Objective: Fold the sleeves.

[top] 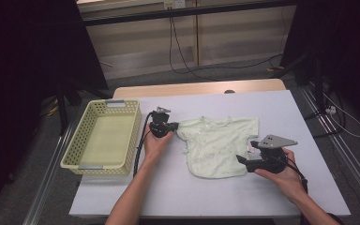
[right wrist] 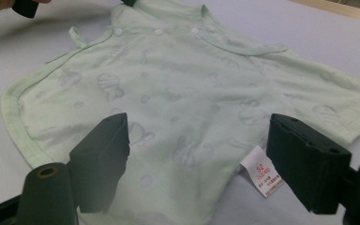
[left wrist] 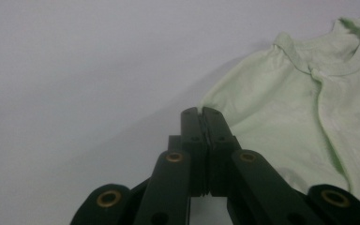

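A pale green baby shirt [top: 218, 145] lies flat on the white table, neck toward the far side. My left gripper [top: 166, 125] is at its left sleeve [top: 183, 126]. In the left gripper view the jaws of that gripper [left wrist: 200, 112] are pressed together right at the sleeve's corner [left wrist: 243, 93], apparently pinching its edge. My right gripper [top: 243, 161] rests at the shirt's lower right edge. Seen from the right gripper view, its jaws [right wrist: 197, 154] stand wide apart over the printed cloth [right wrist: 168, 84], with a white size label [right wrist: 258, 171] between them.
A yellow perforated basket [top: 133, 136] stands with nothing in it at the table's left side, close to my left hand. Bare white table [top: 206, 192] lies in front of the shirt. Cables run over the floor behind the table.
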`<state>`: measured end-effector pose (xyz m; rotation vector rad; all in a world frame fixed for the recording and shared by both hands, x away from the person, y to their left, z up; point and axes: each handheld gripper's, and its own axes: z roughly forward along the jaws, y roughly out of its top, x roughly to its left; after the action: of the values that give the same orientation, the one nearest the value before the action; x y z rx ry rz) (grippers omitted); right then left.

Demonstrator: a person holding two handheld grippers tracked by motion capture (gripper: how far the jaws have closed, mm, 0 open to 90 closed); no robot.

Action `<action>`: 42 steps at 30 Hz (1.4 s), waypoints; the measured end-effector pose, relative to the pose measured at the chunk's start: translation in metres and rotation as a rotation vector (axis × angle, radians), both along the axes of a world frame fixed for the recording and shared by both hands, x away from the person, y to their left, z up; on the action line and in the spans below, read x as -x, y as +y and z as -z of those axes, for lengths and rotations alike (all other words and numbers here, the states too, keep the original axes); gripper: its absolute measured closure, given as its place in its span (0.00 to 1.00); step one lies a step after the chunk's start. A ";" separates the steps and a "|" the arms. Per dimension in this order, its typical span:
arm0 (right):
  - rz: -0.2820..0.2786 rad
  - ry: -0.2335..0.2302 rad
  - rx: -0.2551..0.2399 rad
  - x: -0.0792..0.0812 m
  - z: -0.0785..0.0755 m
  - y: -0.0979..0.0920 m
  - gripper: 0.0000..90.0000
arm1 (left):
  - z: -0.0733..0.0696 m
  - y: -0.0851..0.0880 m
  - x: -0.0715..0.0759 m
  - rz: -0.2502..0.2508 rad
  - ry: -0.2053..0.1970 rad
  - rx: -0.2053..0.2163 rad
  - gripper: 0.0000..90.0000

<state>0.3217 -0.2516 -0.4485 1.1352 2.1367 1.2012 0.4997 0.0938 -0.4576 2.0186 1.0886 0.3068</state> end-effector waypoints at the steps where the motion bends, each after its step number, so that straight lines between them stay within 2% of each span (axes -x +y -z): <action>1: 0.000 0.000 0.000 0.000 0.000 0.000 0.24 | 0.000 0.000 0.000 0.000 0.000 0.000 0.99; 2: -0.001 -0.008 -0.003 0.001 -0.001 0.000 0.26 | -0.003 -0.002 0.002 -0.002 -0.011 0.010 0.99; 7: -0.005 -0.015 -0.013 0.001 -0.002 0.000 0.24 | -0.008 -0.007 0.007 0.017 -0.023 0.008 0.99; 8: -0.007 -0.015 -0.015 0.002 -0.002 0.000 0.21 | -0.010 -0.010 0.009 0.013 -0.036 0.015 0.98; 11: -0.001 -0.019 -0.019 0.002 -0.003 0.000 0.18 | -0.013 -0.012 0.010 0.011 -0.038 0.017 0.98; 14: 0.007 -0.018 -0.034 0.004 -0.003 -0.001 0.14 | -0.017 -0.017 0.012 0.037 -0.045 0.033 0.98; 23: 0.007 -0.018 -0.032 0.004 -0.003 -0.001 0.14 | -0.019 -0.029 0.015 0.069 -0.039 0.040 0.98; 25: 0.004 -0.022 -0.031 0.004 -0.004 -0.001 0.15 | -0.018 -0.035 0.015 0.090 -0.039 0.043 0.98; 31: 0.007 -0.019 -0.034 0.004 -0.003 -0.002 0.15 | -0.014 -0.049 0.015 0.101 -0.028 0.054 0.98; 38: 0.009 -0.021 -0.034 0.005 -0.003 -0.002 0.16 | -0.015 -0.062 0.011 0.108 -0.025 0.048 0.98; 42: 0.007 -0.019 -0.034 0.005 -0.003 -0.002 0.16 | -0.011 -0.069 0.010 0.120 -0.011 0.038 0.98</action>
<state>0.3170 -0.2539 -0.4455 1.1402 2.1034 1.2454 0.4893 0.0245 -0.4468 2.0362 0.9557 0.2332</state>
